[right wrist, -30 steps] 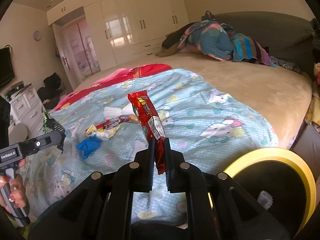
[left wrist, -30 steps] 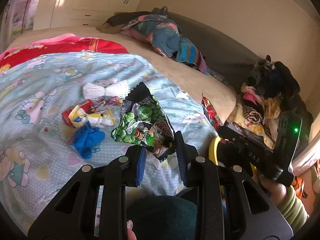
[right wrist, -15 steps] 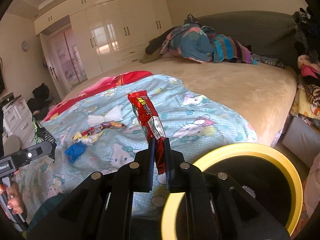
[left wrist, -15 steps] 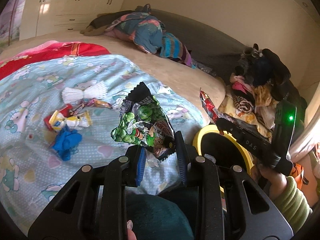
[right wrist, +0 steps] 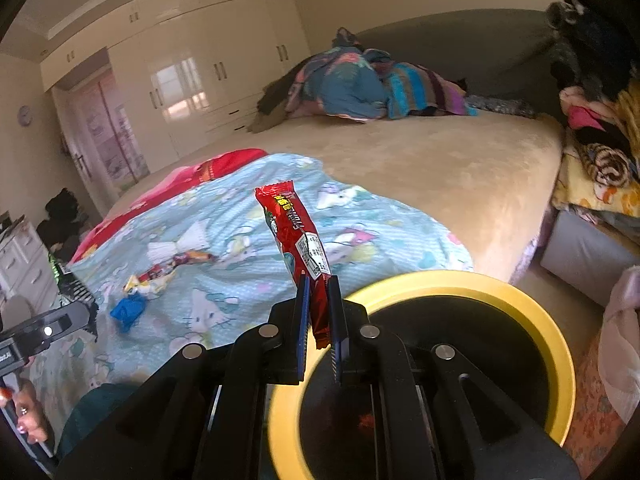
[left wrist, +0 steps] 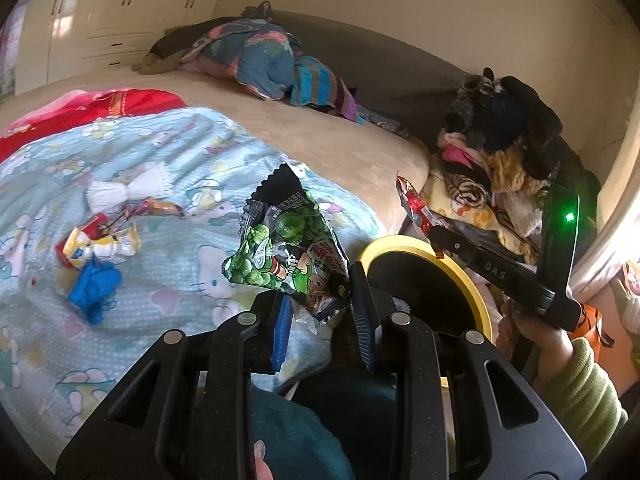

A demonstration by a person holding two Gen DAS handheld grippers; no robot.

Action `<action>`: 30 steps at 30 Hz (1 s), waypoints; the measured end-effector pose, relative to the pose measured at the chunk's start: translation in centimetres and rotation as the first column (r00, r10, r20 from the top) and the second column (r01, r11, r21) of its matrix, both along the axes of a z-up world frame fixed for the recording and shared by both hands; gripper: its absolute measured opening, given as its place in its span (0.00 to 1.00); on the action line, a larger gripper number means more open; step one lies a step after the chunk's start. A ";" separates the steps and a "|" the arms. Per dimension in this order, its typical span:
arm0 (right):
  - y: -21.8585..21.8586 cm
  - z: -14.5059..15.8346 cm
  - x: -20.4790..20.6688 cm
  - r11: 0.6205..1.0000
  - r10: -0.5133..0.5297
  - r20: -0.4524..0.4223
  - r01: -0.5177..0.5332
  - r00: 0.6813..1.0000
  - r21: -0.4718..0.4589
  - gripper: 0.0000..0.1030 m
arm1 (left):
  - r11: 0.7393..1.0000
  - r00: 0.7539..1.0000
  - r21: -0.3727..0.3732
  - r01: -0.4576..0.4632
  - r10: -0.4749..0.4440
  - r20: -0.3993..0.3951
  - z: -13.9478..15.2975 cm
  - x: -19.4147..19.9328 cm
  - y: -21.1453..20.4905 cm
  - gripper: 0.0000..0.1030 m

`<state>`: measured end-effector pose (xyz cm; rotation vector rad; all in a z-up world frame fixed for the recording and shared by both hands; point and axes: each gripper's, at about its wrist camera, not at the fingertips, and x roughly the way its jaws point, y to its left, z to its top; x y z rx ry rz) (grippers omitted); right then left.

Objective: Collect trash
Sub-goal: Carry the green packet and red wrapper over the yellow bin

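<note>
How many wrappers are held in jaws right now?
2. The green snack bag is in the left gripper, and the red wrapper is in the right gripper. Other litter lies loose on the blanket.

— What do we have in hand?
— A green pea-snack bag (left wrist: 288,256), crumpled, upright; a red wrapper (right wrist: 298,240) standing tilted above the yellow-rimmed bin (right wrist: 556,344).
— And on the blanket?
— We see a blue wad (left wrist: 94,286), mixed wrappers (left wrist: 98,240), white paper (left wrist: 130,190).
</note>
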<state>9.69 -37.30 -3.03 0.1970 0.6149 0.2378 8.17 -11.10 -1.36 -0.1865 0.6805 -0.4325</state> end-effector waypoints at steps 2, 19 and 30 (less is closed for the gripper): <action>-0.9 -0.2 -0.1 1.000 -0.019 -0.009 0.019 1.000 0.003 0.09 | 1.000 1.000 0.007 0.016 -0.016 0.003 0.1 -0.1 -0.8 0.21; -6.3 -2.0 -0.7 0.990 -0.134 -0.051 0.136 0.990 0.041 0.09 | 0.982 0.985 0.083 0.171 -0.170 -0.019 -1.0 0.1 -7.5 0.21; -8.4 -4.1 -0.4 0.984 -0.166 -0.118 0.172 0.979 0.048 0.09 | 0.964 0.968 0.093 0.251 -0.248 -0.041 -2.4 0.5 -10.8 0.21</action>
